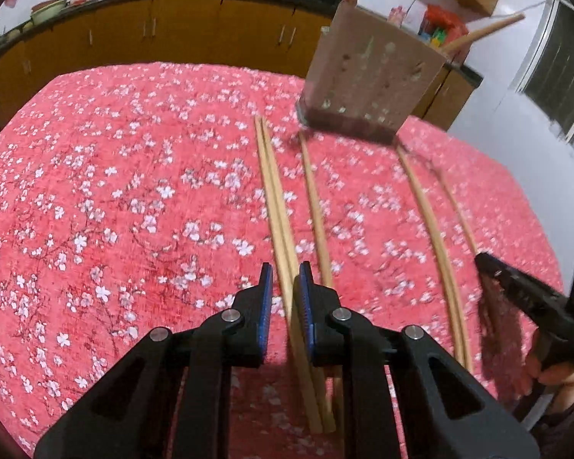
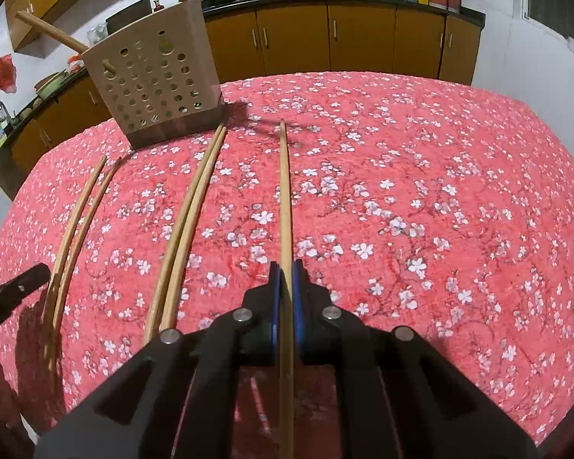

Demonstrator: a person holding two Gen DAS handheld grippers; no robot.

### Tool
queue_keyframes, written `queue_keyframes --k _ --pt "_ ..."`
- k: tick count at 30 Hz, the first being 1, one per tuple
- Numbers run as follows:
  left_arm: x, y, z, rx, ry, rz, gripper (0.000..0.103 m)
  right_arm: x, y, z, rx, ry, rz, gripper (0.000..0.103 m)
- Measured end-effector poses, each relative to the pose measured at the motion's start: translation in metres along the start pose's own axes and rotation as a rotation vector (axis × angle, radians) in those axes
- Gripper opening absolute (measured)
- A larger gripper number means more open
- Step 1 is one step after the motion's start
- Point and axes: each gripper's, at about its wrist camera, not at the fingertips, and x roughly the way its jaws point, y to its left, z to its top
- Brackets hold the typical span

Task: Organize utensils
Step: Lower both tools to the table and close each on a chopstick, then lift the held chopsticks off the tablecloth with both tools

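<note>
Several wooden chopsticks lie lengthwise on the red flowered tablecloth. My left gripper is low over the cloth, astride a pair of chopsticks. Its blue pads stand narrowly apart, with a sliver of cloth showing beside the pair. Just right of that pair lies a single stick. My right gripper is shut on one chopstick, which runs straight out between its pads. A perforated beige utensil holder stands at the far end of the sticks.
Another pair of chopsticks lies between the two grippers, with more sticks further left. A wooden handle pokes from the holder. Kitchen cabinets with pans on the counter lie beyond the table's far edge.
</note>
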Motion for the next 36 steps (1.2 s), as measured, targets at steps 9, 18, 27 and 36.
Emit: queue_keyframes --k 9,18,27,36 --pt "0.006 -0.011 0.001 0.069 -0.009 0.116 0.012 -0.002 0.009 -0.002 -0.028 0.003 0.001 0.012" --pt "0.009 0.027 0.022 0.012 -0.021 0.187 0.007 0.006 0.008 0.006 -0.055 -0.006 -0.026 0.008" --pt "0.006 0.046 0.026 -0.022 -0.058 0.154 0.008 0.023 -0.01 0.023 0.011 -0.032 -0.036 0.008" --pt "0.001 0.053 0.023 -0.065 -0.066 0.119 0.008 0.022 -0.012 0.022 0.025 -0.034 -0.017 0.008"
